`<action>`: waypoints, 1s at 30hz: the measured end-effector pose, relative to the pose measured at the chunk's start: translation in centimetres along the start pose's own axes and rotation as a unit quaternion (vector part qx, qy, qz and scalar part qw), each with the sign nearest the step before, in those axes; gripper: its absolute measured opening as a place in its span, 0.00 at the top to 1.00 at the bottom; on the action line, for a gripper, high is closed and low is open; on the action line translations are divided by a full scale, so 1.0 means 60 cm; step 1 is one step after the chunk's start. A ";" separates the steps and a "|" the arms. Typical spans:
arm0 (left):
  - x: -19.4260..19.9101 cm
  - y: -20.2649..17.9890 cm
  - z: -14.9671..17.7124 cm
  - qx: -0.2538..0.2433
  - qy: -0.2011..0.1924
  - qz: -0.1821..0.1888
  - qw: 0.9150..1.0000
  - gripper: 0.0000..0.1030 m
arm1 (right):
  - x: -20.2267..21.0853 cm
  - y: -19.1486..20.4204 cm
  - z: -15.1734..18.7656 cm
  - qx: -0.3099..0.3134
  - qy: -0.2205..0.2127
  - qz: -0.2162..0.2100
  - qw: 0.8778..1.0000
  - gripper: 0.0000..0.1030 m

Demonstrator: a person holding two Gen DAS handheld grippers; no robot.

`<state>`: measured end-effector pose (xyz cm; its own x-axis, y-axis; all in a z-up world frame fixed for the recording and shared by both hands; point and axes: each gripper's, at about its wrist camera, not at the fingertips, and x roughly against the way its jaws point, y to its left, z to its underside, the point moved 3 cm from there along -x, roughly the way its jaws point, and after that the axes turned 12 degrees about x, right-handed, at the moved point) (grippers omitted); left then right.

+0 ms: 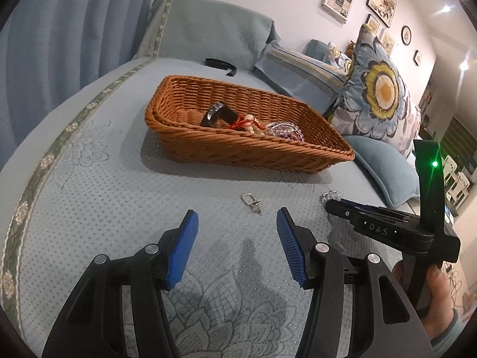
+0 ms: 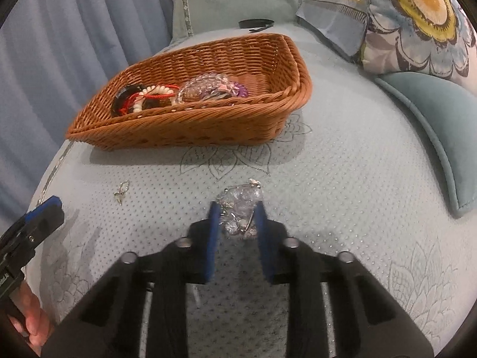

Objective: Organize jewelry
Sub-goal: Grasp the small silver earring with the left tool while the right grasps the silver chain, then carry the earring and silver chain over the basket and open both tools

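Observation:
A brown wicker basket (image 1: 247,146) (image 2: 193,119) sits on the pale blue bed cover. It holds a black watch (image 1: 216,115), a red cord bracelet with pale beads (image 2: 149,95) and clear and purple bead bracelets (image 2: 208,88). My right gripper (image 2: 237,208) is shut on a clear crystal bracelet (image 2: 241,205) lying in front of the basket; it also shows in the left wrist view (image 1: 329,196). A small silver earring (image 1: 251,202) (image 2: 122,192) lies on the cover. My left gripper (image 1: 237,219) is open and empty, just short of the earring.
A floral pillow (image 1: 378,95) and a teal cushion (image 2: 441,125) lie to the right. A black band (image 1: 219,64) lies behind the basket. Blue curtains (image 2: 59,44) hang at the left. Framed pictures (image 1: 381,1) hang on the wall.

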<state>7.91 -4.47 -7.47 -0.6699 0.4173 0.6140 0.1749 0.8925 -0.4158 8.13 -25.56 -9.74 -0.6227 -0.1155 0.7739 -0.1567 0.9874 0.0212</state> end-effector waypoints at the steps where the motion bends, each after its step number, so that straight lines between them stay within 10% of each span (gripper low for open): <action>1: -0.003 -0.001 0.001 -0.002 0.002 0.001 1.000 0.49 | 0.001 0.000 0.001 0.003 0.001 0.001 1.000 0.82; 9: -0.060 -0.029 0.000 -0.029 0.052 0.004 0.998 0.49 | 0.004 0.002 0.005 0.011 0.008 0.005 1.000 0.82; 18: -0.134 -0.057 -0.013 -0.081 0.078 -0.059 0.992 0.71 | -0.002 0.000 0.001 0.009 0.008 0.001 1.000 0.82; 22: -0.131 -0.058 -0.010 -0.086 0.075 -0.057 0.992 0.94 | -0.002 0.003 -0.001 0.014 0.006 0.007 1.000 0.82; 30: -0.068 -0.031 0.006 -0.059 0.056 -0.016 0.997 0.94 | 0.036 0.019 -0.001 0.022 -0.028 -0.012 0.999 0.89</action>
<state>10.06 -7.87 -9.46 -0.5933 0.3984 0.6995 0.2426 0.9170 -0.3165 6.67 -24.68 -8.03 -0.6600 -0.1458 0.7370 -0.2043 0.9789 0.0107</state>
